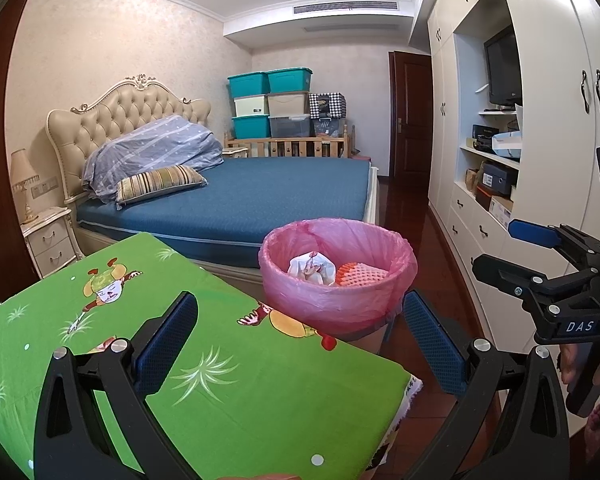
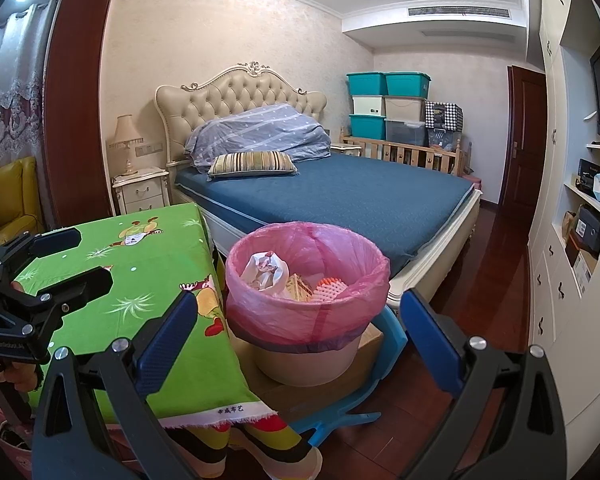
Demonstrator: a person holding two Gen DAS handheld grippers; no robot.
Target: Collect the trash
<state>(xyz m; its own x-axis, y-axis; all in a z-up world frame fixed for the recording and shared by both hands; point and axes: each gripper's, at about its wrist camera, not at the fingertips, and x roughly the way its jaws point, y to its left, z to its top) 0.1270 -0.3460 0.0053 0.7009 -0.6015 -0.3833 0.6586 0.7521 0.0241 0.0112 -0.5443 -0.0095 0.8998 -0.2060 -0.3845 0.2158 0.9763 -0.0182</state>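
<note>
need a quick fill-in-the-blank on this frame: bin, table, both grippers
1. The trash bin is lined with a ___ plastic bag.
2. The table beside the bin wears a ___ cartoon-print cloth.
3. The left gripper and the right gripper both have jaws that are ___.
4. Crumpled white paper lies ___ the bin.

Missing words: pink; green; open; inside

Pink-lined bin [image 1: 337, 280] beside green cloth [image 1: 204, 380], crumpled trash [image 1: 311, 267] inside.
</note>
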